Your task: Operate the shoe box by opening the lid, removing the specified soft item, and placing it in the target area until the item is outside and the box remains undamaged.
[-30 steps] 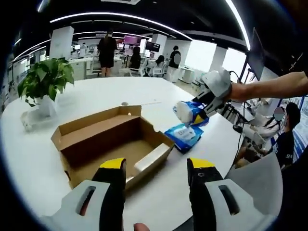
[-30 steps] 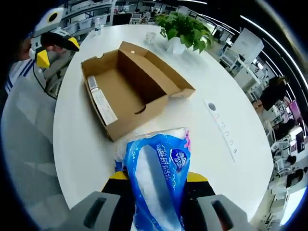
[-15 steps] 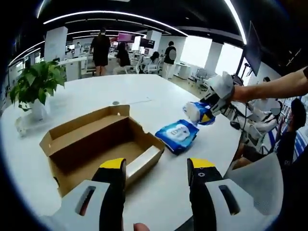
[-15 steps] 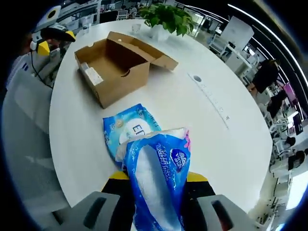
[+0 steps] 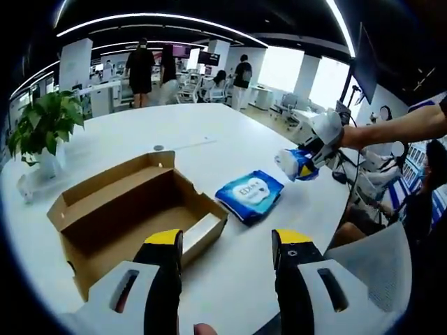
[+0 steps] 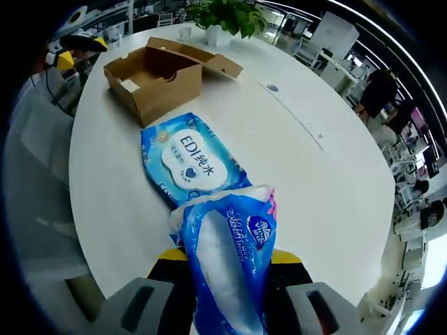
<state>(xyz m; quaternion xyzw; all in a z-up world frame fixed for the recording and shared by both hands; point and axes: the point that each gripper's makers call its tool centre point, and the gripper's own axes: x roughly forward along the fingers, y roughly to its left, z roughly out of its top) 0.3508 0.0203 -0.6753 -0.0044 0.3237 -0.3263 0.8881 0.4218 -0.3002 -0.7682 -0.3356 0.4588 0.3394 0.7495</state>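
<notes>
Right gripper (image 6: 223, 262) clamps the soft blue tissue pack (image 6: 227, 258) above the table (image 6: 335, 181), clear of the open shoe box (image 6: 150, 73): lower it flat beside the wipes pack (image 6: 188, 162) before releasing; left gripper (image 5: 227, 241) idles, jaws apart.

Bright ceiling strips, sharp, fisheye-bent edges

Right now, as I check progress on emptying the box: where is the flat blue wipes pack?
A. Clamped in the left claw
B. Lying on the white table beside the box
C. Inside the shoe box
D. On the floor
B: the wipes pack lies flat on the white table, outside the open shoe box.
</notes>
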